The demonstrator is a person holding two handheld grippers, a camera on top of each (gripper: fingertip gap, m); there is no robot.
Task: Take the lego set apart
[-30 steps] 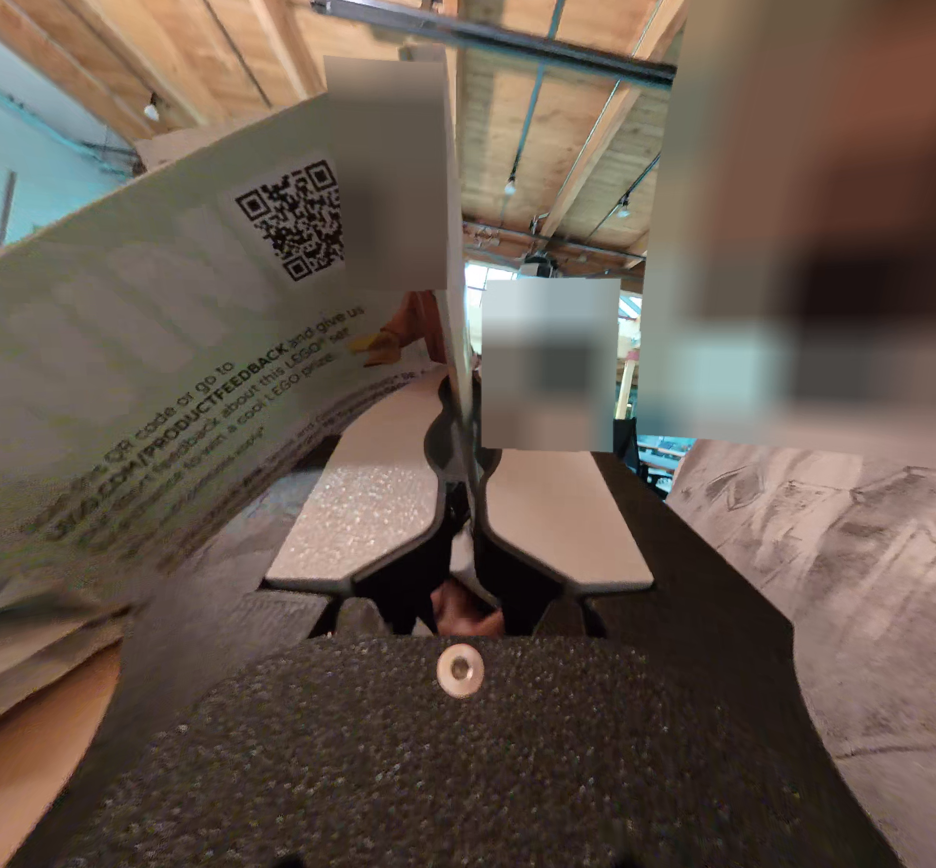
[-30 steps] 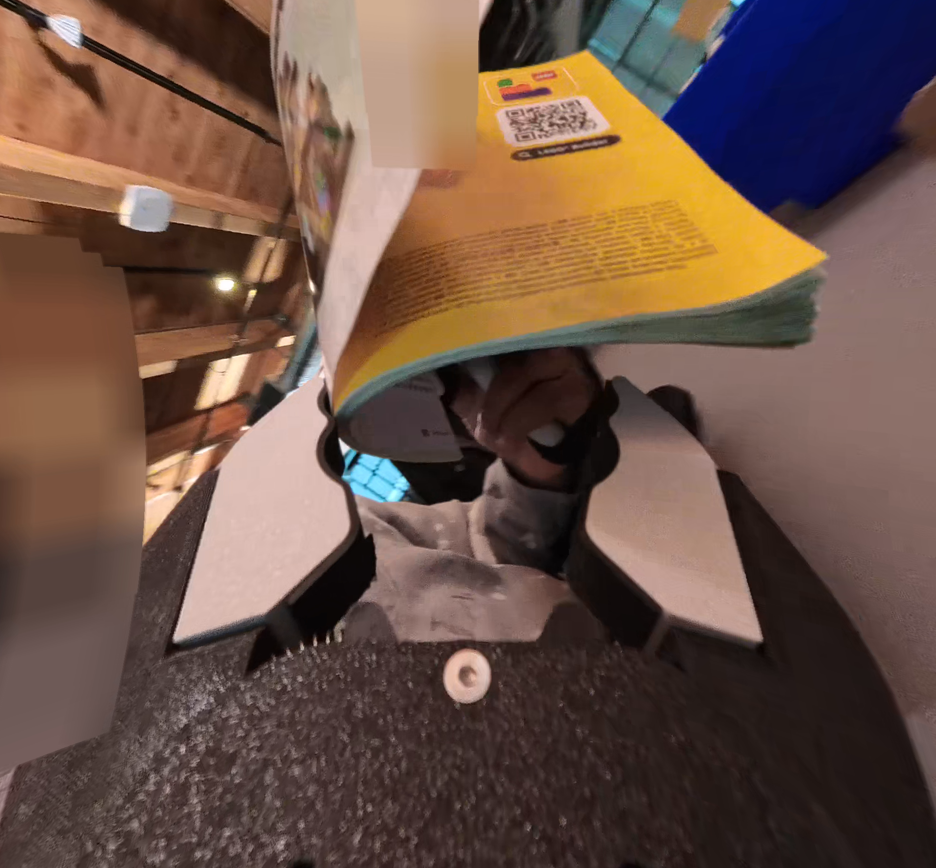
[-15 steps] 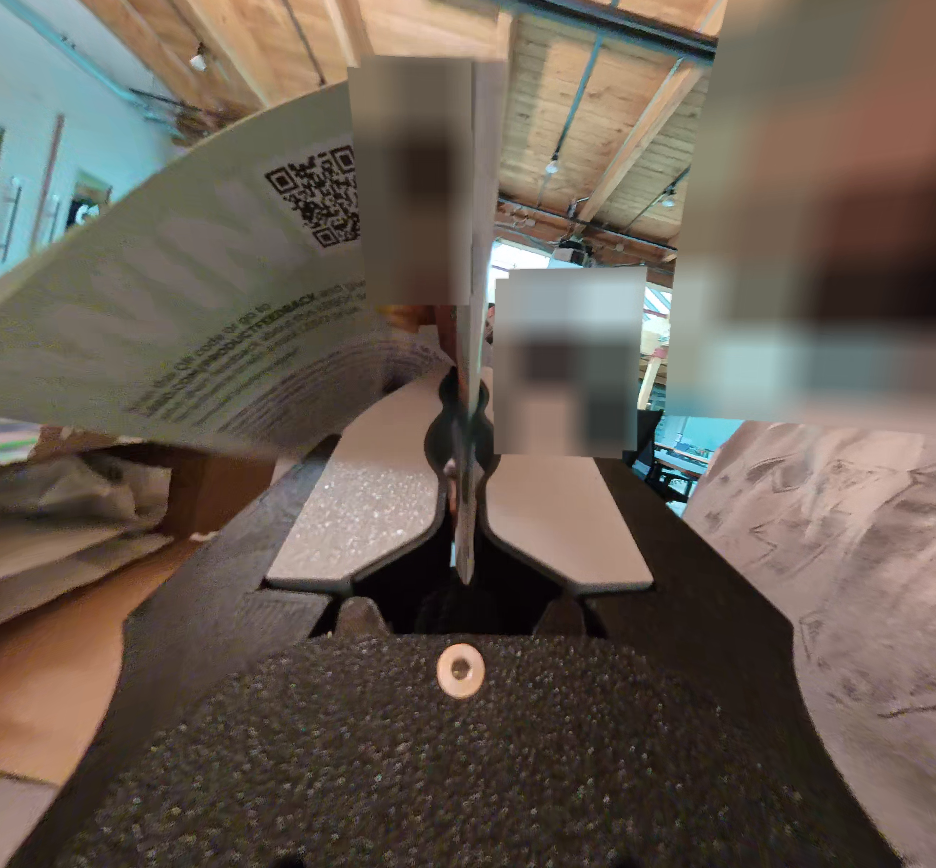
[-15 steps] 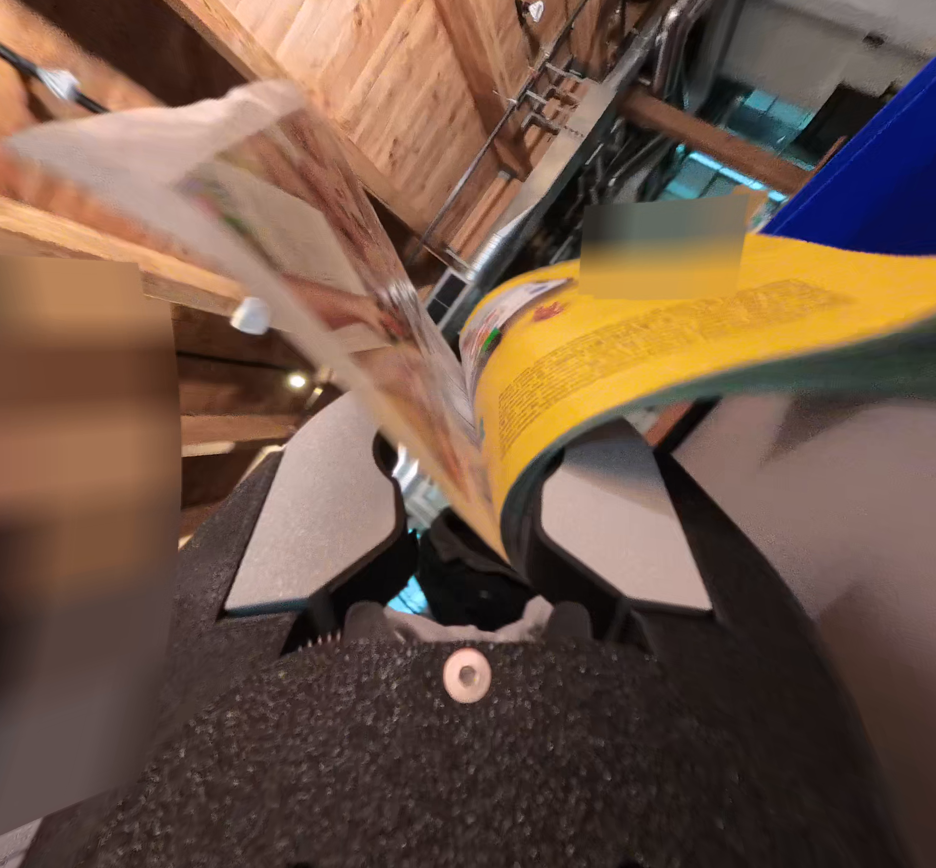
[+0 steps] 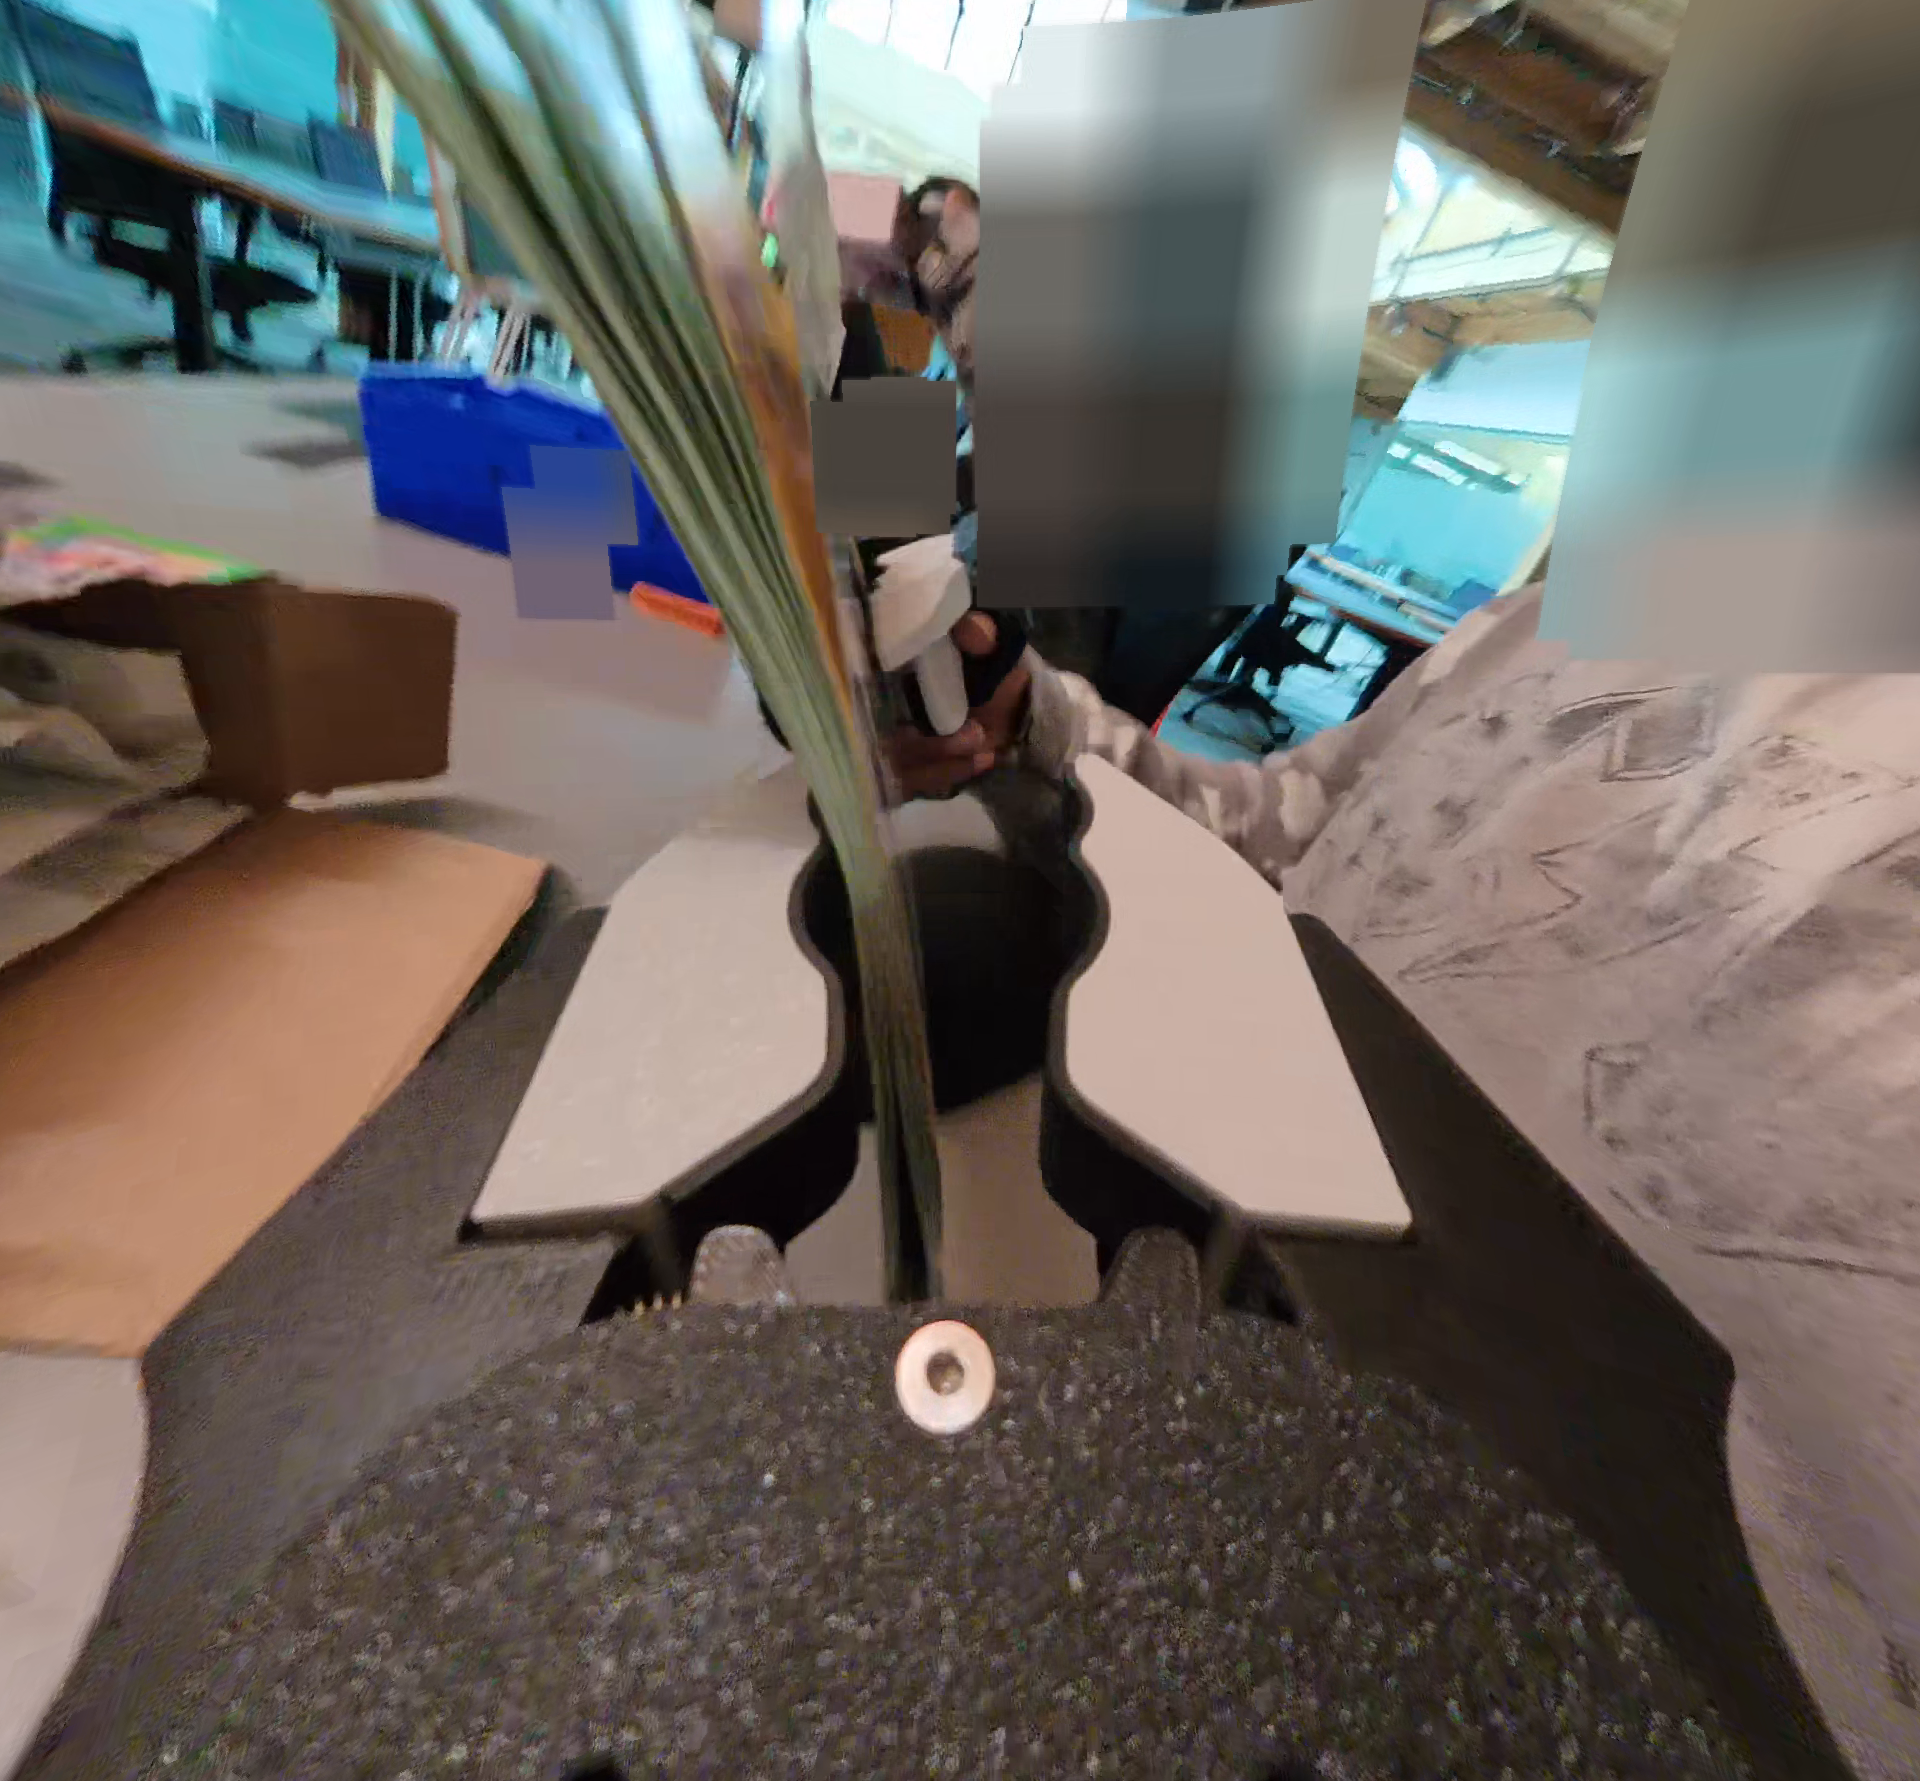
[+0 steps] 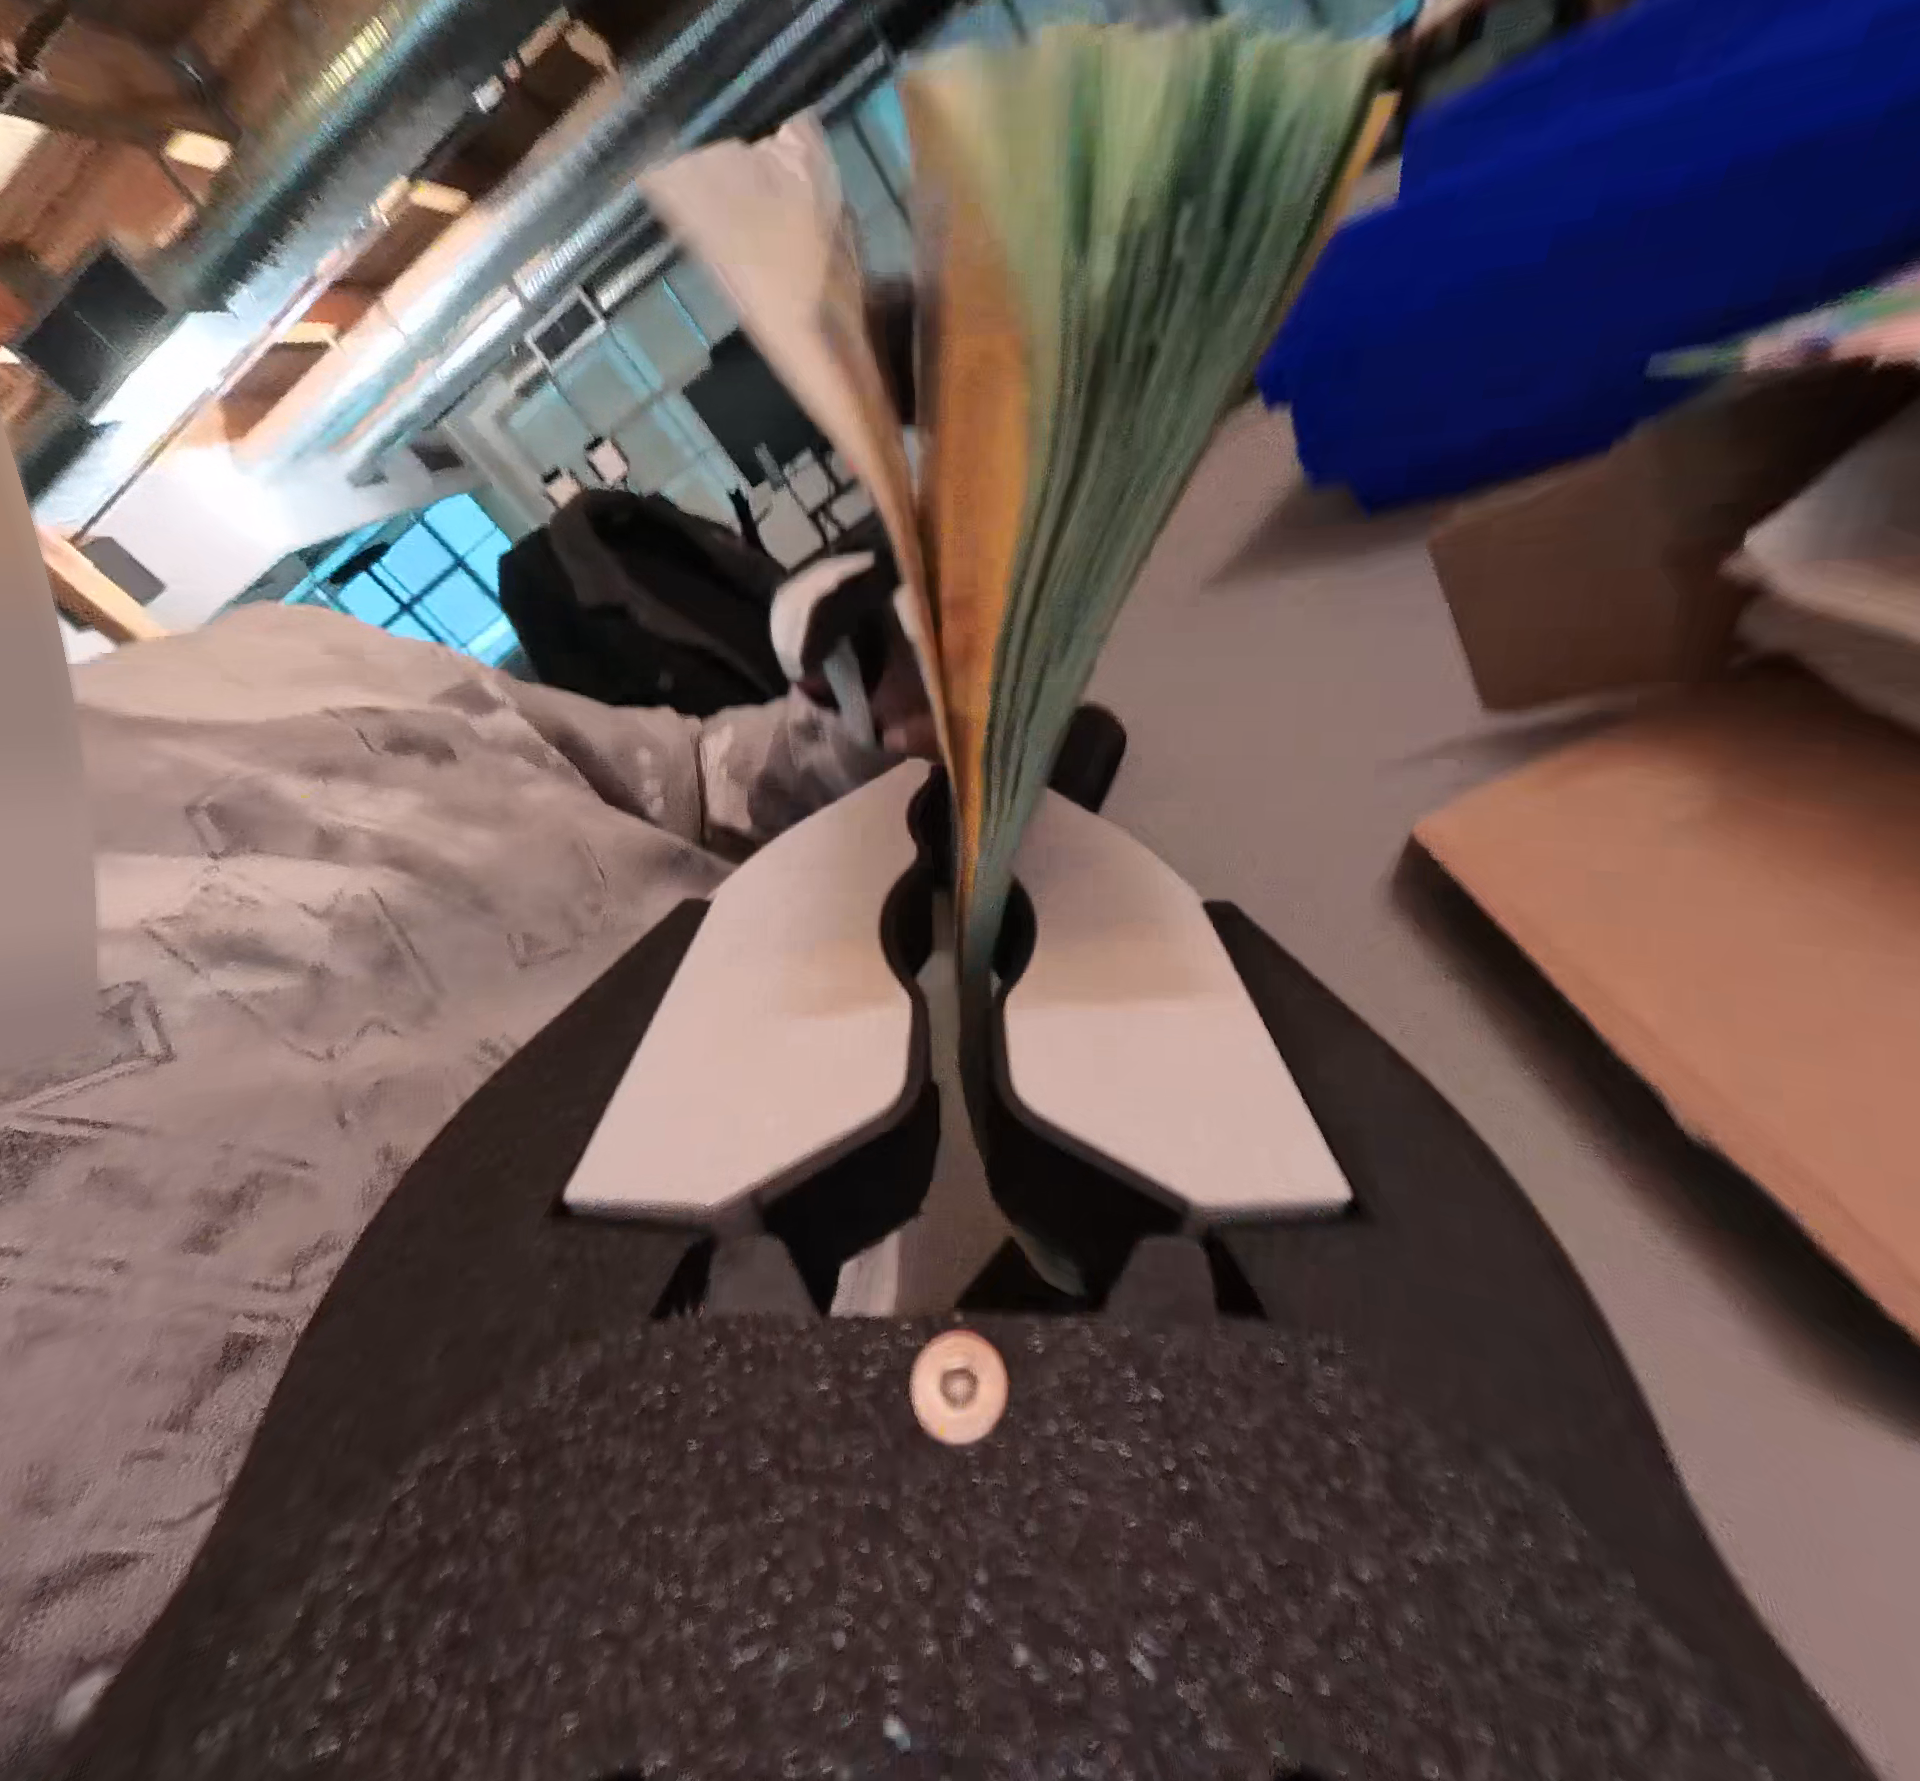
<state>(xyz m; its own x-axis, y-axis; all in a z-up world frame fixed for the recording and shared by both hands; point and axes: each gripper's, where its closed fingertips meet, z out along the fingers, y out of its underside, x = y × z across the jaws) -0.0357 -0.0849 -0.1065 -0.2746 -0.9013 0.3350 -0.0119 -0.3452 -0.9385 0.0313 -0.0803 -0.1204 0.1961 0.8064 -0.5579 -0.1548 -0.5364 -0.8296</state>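
A thick instruction booklet with a yellow cover and green page edges (image 6: 1091,329) fans upward from my right gripper (image 6: 977,796), which is shut on its lower edge. In the left wrist view the same booklet (image 5: 665,360) stands edge-on between the fingers of my left gripper (image 5: 945,827). That gripper is open, with a clear gap between the booklet and the right pad (image 5: 1174,983). The two grippers face each other closely across the booklet. No lego model shows in either view.
A blue bin (image 5: 468,453) sits on the grey table, with an orange piece (image 5: 675,609) beside it. A brown cardboard box (image 5: 322,682) and flat cardboard (image 5: 208,1056) lie to the left. A person's grey sleeve (image 5: 1558,900) fills the right side. The views are motion-blurred. Tip to tip, the grippers are about 8 cm apart.
My right gripper has closed on the booklet. My left gripper, shut on a page before, has opened and let it go. Both views have swung down from the ceiling toward the table.
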